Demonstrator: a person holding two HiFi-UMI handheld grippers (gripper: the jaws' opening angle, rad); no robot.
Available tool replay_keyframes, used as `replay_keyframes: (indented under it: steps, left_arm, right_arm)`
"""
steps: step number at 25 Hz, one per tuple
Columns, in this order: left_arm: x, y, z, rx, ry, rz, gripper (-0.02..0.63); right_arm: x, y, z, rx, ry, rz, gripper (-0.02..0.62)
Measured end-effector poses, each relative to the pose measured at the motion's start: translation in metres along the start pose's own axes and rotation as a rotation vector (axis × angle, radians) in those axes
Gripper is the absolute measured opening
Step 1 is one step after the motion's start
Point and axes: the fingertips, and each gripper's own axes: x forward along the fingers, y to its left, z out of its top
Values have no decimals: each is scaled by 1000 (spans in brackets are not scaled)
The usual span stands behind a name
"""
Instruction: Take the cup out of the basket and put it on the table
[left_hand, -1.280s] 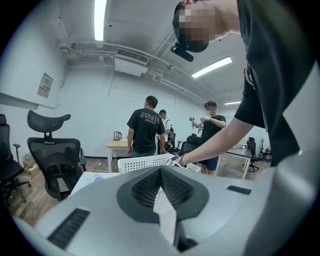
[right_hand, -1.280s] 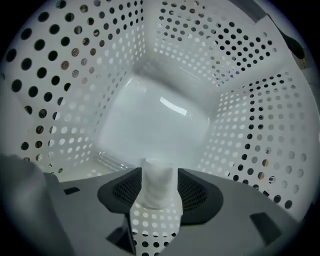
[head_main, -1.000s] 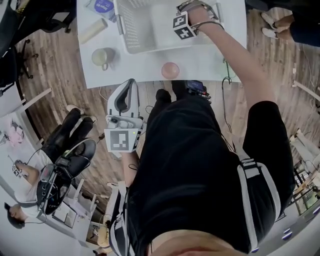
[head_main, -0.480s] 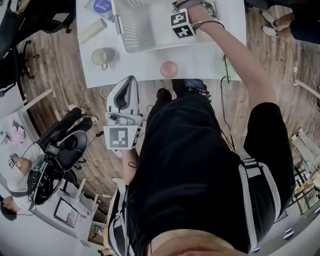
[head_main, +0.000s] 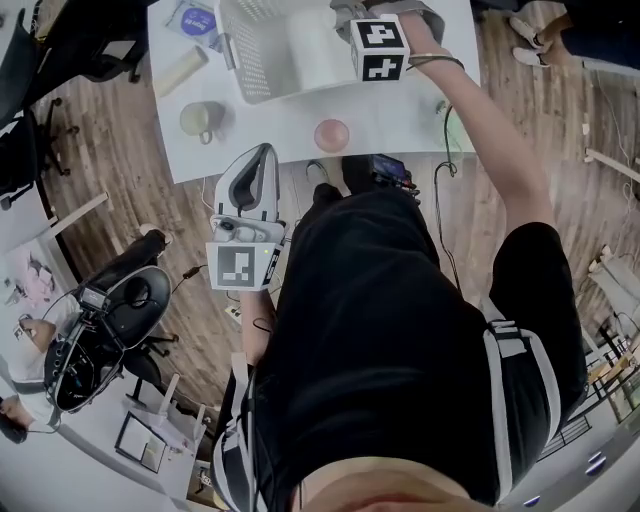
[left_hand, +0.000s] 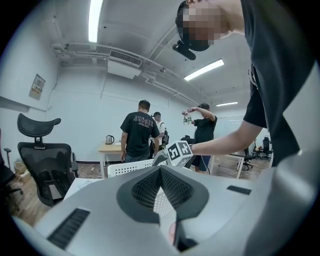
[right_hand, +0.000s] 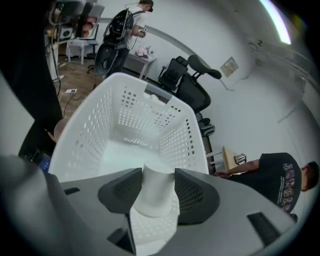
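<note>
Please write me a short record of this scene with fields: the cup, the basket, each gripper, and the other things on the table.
cup: white cup, held over the basket, not yet on the table
basket: white perforated basket, on the white table
right gripper: jaws shut on the cup
left gripper: jaws together, nothing between them, held off the table's near edge
also on table: mug, pink round object

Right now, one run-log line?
right gripper: shut on cup, over basket | left gripper: shut, empty | table: cup not yet placed
</note>
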Motion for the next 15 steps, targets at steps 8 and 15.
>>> replay_keyframes:
  steps: [8,15]
  left_arm:
    - [-2,-14,6,16,-36,-67,20]
    - [-10,-21,12,18,-61,-101,20]
  right_arm:
    - [-84,-20,25,286,-220,-128,218]
    - [-155,-26,38,615,-492,-223,218]
